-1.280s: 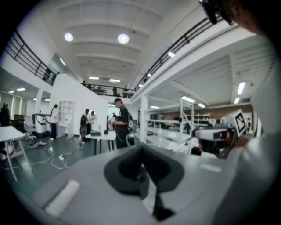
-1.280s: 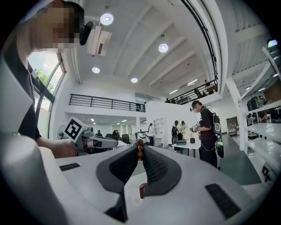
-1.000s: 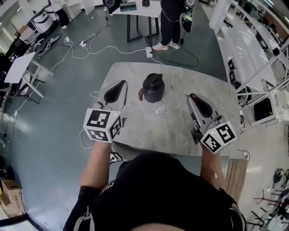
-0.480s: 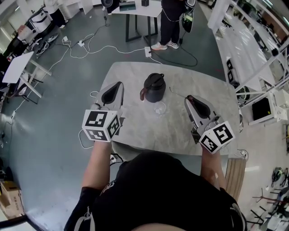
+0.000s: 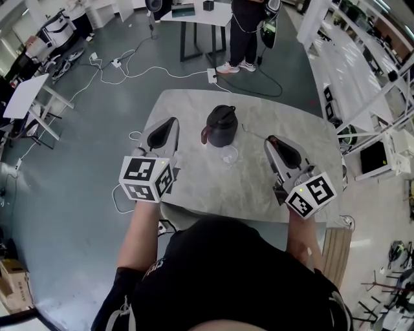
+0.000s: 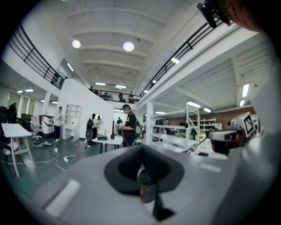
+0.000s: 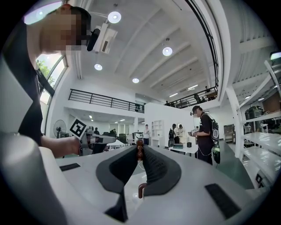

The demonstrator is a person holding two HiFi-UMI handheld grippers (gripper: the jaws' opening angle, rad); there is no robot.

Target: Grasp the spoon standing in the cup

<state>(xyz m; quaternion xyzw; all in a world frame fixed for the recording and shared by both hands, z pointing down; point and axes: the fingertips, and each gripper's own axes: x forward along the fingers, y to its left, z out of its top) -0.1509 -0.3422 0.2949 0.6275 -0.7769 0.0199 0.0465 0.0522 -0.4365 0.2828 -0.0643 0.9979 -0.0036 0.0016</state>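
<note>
A small clear glass cup (image 5: 228, 156) stands near the middle of the grey table (image 5: 194, 181), just in front of a dark lidded jug (image 5: 221, 125). The spoon in the cup is too small to make out. My left gripper (image 5: 171, 121) hovers over the table's left side, left of the jug, with its jaws together and nothing in them. My right gripper (image 5: 271, 139) hangs to the right of the cup, also shut and empty. Both point away from me. In the gripper views the jaws (image 6: 141, 150) (image 7: 139, 148) meet at the tips; neither view shows the cup.
A thin rod-like thing (image 5: 253, 134) lies on the table right of the jug. Beyond the table, cables (image 5: 129, 68) run across the floor, and a person (image 5: 244, 32) stands by a dark-legged table (image 5: 194, 16). Shelving (image 5: 362, 77) stands at the right.
</note>
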